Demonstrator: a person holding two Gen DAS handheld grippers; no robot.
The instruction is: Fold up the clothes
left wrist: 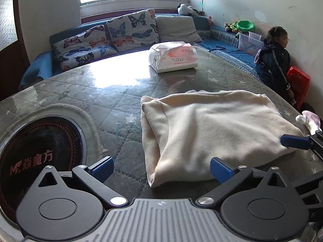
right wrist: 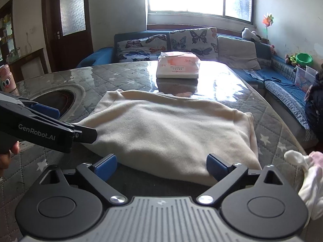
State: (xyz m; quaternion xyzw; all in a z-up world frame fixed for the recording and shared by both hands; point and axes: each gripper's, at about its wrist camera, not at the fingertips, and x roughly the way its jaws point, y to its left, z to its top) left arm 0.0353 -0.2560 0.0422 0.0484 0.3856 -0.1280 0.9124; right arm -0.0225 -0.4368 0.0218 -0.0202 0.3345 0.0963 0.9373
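Standing wide apart at the bottom of each frame, the jaws of the left hand-held gripper (left wrist: 160, 168) and the right hand-held gripper (right wrist: 161, 166) held nothing. Just beyond, at frame centre, the cream sweater (right wrist: 167, 129) lay folded on the tabletop (left wrist: 101, 84); it looked soft, light and limp, best pinched at its near corners.

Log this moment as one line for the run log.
cream garment: folded on table | left gripper: open, near edge | right gripper: open, near edge | nothing grasped
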